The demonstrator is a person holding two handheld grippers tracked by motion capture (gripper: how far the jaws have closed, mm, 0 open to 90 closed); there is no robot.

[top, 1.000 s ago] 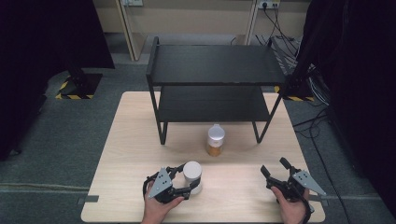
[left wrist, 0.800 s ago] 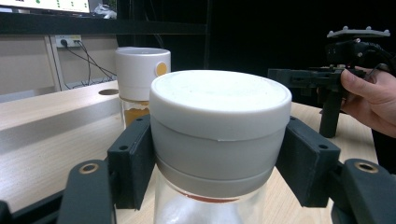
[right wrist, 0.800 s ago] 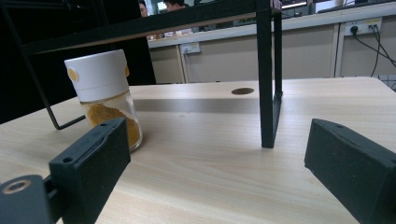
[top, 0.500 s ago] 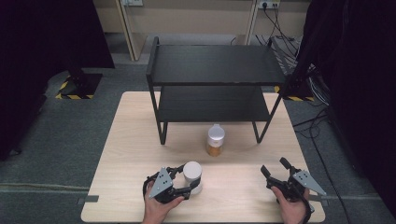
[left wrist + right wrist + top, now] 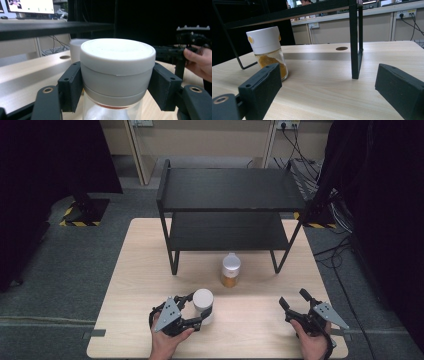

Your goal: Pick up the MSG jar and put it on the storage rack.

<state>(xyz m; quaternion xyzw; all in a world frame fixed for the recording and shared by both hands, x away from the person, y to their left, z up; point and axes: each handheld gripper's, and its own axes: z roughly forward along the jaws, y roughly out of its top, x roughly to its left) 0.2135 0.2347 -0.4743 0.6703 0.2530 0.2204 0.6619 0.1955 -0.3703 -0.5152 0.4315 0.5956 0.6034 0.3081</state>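
The left gripper [image 5: 196,312] is pinching the white-capped jar [image 5: 203,305] at the table's [image 5: 125,285] near-left; its own view is revealing a red band [image 5: 112,107] under the cap. The right gripper [image 5: 295,301] is resting spread, empty.

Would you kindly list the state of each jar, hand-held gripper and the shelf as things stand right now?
White-lidded jar: upright, lid on, clamped at the lid.
Left hand-held gripper: shut on that jar.
Right hand-held gripper: open, holding nothing.
Yellow-powder jar: upright, lid on, free on the table.
Black shelf: both levels bare.
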